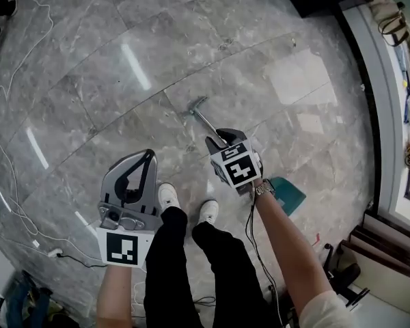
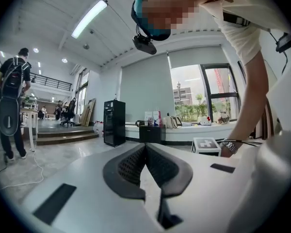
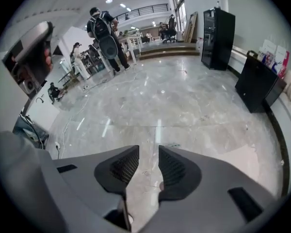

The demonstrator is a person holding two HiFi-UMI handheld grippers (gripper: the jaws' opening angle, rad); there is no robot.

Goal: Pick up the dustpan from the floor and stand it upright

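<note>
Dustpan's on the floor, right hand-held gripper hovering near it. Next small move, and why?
Probably lower the right hand-held gripper onto the dustpan handle and close on it. Its jaws stand apart with only floor between them. In the head view the handle lies flat just ahead of the gripper, with the teal pan down on the floor too, so nothing is gripped yet.

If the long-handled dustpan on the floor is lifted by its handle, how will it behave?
Probably light: the dustpan has a thin handle and small teal pan. Held at the handle's end, the pan likely swings down. The glossy floor may let it slide.
</note>
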